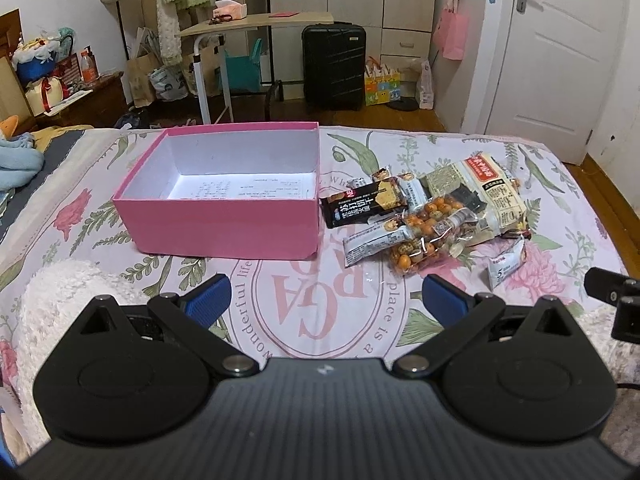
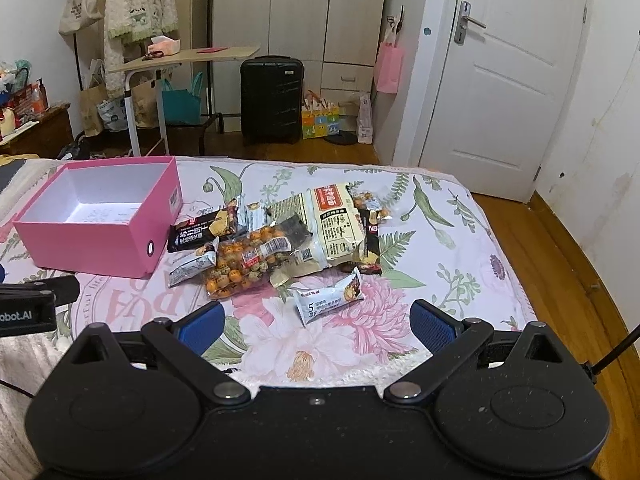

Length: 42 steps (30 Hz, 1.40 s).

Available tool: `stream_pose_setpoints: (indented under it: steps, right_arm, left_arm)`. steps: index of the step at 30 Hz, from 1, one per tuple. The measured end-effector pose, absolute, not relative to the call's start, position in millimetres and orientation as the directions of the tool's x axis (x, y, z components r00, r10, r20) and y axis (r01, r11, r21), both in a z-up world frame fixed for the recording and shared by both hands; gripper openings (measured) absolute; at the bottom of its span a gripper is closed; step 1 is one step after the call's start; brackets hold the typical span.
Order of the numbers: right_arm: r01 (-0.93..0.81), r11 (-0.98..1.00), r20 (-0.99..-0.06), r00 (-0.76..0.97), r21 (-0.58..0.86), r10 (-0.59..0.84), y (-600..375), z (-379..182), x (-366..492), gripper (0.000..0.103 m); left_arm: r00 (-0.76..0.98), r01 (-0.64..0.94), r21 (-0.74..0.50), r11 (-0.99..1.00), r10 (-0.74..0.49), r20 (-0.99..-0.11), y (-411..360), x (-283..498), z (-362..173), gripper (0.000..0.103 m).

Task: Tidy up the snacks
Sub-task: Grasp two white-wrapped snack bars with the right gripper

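lying beside empty pink box (image 1: 224,220) on floral bedspread (image 2: 440,240), snack pile (image 2: 280,240) is untouched; left gripper (image 1: 326,300), right gripper (image 2: 316,328) held wide open, nothing gripped

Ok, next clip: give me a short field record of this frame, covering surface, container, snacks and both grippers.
surface: floral bedsheet
container: pink box, open, no snacks inside, paper on its floor
snacks: pile beside the box, none packed yet
nearest item: small white packet, apart from the pile, ahead of the right gripper
left gripper: open, holding nothing
right gripper: open, holding nothing
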State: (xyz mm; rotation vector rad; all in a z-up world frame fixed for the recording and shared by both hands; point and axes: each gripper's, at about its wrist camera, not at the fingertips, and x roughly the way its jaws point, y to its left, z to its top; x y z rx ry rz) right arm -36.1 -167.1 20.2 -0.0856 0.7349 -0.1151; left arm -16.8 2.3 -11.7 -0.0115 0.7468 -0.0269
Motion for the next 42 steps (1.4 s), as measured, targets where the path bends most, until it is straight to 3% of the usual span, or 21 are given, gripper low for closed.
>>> stream_pose_setpoints:
  steps: [15,21,25,27,30,33,39,42]
  right_arm:
    - [0.070,0.995,-0.665,0.741,-0.068,-0.098,-175.2,11.6,-30.2,0.100]
    - [0.041,0.999,-0.624,0.781,0.028,-0.014,-193.1,14.3,-4.4,0.100]
    - [0.001,1.000,-0.625,0.781,-0.020,-0.014,-206.1,15.2,34.8,0.100]
    - [-0.014,1.000,-0.670,0.742,-0.028,-0.009,-213.1,10.0,60.5,0.100]
    - [-0.020,0.997,-0.771,0.632,0.077,0.073,-233.2,-7.9,105.8,0.092]
    - [0.031,0.974,-0.841,0.511,0.226,0.179,-254.1,-36.2,139.5,0.090]
    - [0.197,0.927,-0.901,0.366,0.320,0.233,-269.6,-100.9,158.8,0.087]
    - [0.264,0.899,-0.912,0.315,0.350,0.263,-273.5,-126.8,167.5,0.079]
  left_arm:
    - [0.716,0.033,-0.098,0.995,-0.092,-0.692,7.1,-7.9,-21.5,0.102]
    - [0.747,0.185,-0.031,0.982,-0.161,-0.645,3.0,8.5,-22.5,0.100]
    - [0.711,0.283,-0.004,0.959,-0.213,-0.670,-2.5,33.8,-25.2,0.098]
    - [0.714,0.335,0.053,0.941,-0.217,-0.666,-8.7,44.4,-28.1,0.094]
    - [0.713,0.435,0.143,0.889,-0.243,-0.658,-21.6,67.1,-34.4,0.086]
    - [0.635,0.520,0.119,0.846,-0.289,-0.717,-29.2,95.4,-44.4,0.076]
    - [0.540,0.668,0.141,0.731,-0.345,-0.768,-51.0,132.8,-70.7,0.063]
    - [0.496,0.703,0.142,0.697,-0.338,-0.800,-58.2,158.5,-88.3,0.062]
